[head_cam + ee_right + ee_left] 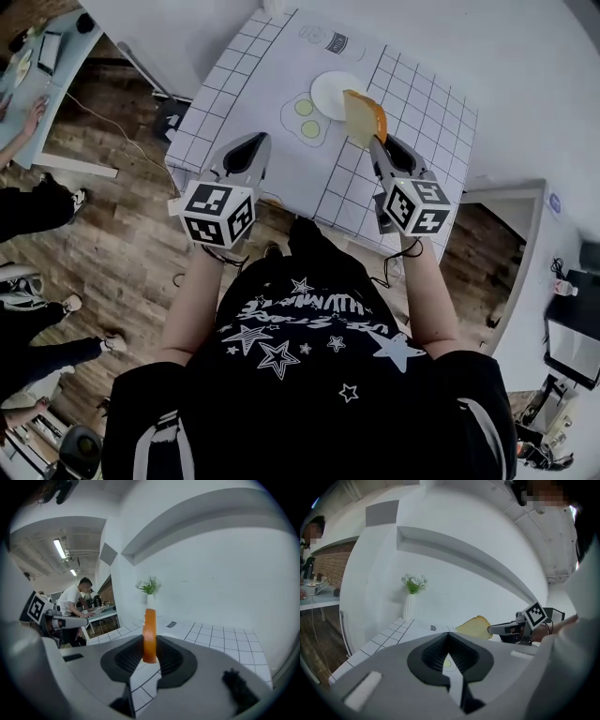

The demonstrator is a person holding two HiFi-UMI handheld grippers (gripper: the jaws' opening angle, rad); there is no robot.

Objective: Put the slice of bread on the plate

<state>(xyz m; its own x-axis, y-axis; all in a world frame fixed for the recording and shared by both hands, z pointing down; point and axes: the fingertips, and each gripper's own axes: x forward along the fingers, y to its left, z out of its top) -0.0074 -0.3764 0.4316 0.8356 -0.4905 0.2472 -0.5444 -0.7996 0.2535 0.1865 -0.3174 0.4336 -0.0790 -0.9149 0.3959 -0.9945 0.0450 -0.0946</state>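
A slice of bread point(364, 117) with an orange-brown crust stands on edge in my right gripper point(378, 142), which is shut on its lower end. It hangs just to the right of the round white plate point(333, 92) on the white table. In the right gripper view the bread point(150, 629) rises upright between the pads of the right gripper point(150, 644). My left gripper point(251, 150) hovers over the table's near left part, shut and holding nothing. The left gripper view shows its tips point(449, 635) meeting, with the bread point(474, 627) and the right gripper point(493, 629) beyond.
A printed mat with two green circles point(307, 118) lies beside the plate. The table point(427, 112) has a tiled grid and ends near my body. A white vase of flowers point(149, 590) stands at the wall. People stand by a desk point(37, 70) at far left.
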